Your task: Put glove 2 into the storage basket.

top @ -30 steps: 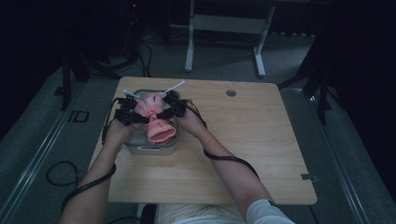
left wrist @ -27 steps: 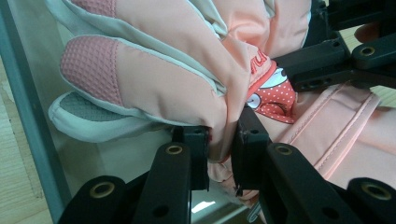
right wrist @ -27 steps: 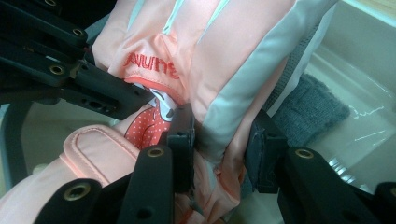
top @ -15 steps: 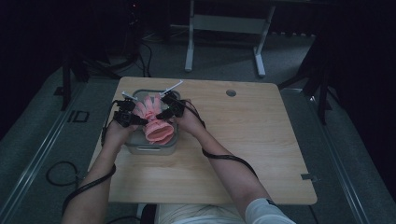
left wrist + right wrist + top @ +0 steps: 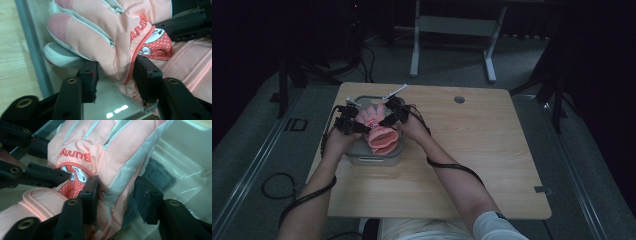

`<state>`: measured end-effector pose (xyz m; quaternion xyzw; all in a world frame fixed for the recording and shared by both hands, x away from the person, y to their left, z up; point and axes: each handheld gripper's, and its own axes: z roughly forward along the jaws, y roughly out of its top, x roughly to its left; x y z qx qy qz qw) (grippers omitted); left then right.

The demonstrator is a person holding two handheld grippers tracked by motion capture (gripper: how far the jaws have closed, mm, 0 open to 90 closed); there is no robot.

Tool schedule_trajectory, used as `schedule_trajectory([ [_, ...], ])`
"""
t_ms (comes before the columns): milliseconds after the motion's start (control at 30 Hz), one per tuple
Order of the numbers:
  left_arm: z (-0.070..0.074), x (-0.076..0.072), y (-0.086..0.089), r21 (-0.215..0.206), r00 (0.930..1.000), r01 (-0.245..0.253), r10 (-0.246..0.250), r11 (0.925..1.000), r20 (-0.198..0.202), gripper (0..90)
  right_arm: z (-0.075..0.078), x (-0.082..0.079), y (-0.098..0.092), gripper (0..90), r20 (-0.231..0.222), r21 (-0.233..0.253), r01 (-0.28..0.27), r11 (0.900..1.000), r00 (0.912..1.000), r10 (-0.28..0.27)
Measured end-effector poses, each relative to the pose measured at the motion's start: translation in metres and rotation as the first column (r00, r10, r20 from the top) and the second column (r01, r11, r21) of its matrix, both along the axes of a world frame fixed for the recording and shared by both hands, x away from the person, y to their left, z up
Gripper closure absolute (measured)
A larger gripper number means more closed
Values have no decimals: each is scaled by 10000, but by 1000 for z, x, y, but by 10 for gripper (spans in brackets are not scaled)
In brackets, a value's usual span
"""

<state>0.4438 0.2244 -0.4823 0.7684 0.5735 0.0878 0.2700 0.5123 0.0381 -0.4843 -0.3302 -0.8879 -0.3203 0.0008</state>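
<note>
A pink padded glove (image 5: 379,132) with pale grey panels, red lettering and a dotted red patch hangs over a clear grey bin (image 5: 374,161) at the table's left. My left gripper (image 5: 356,125) is shut on its left side and my right gripper (image 5: 388,119) on its right. In the left gripper view the glove (image 5: 107,32) is pinched at its seam between the jaws of my left gripper (image 5: 116,77), above the bin's wall (image 5: 32,52). In the right gripper view my right gripper (image 5: 118,197) clamps the glove (image 5: 110,147) at its grey side panel, and the left gripper's fingers (image 5: 42,173) hold the patch.
A dark grey knitted piece (image 5: 158,176) lies in the bin (image 5: 182,155) behind the glove. The wooden table (image 5: 472,150) stretches bare to the right, with a round hole (image 5: 459,99) near its far edge. A white stick (image 5: 394,92) juts out behind the right gripper.
</note>
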Motion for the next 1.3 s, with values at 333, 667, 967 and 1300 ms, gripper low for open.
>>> schedule_trajectory([
  [333,15,-7,5,77,9959,-419,412,9991,810,432,16,1,-2,467,81,660,32,9978,10000,-38],
  [667,35,-17,-2,-244,9859,-312,347,9992,1638,346,38,-6,-15,256,462,1530,-370,9875,9985,302],
  [967,45,-25,-14,-493,9718,121,-1,9987,2358,26,52,-13,-38,183,959,1764,-492,9831,9949,326],
  [1300,52,-37,-39,-502,9466,779,-581,9957,3171,14,52,-26,-73,170,1620,1497,-357,9881,9867,111],
])
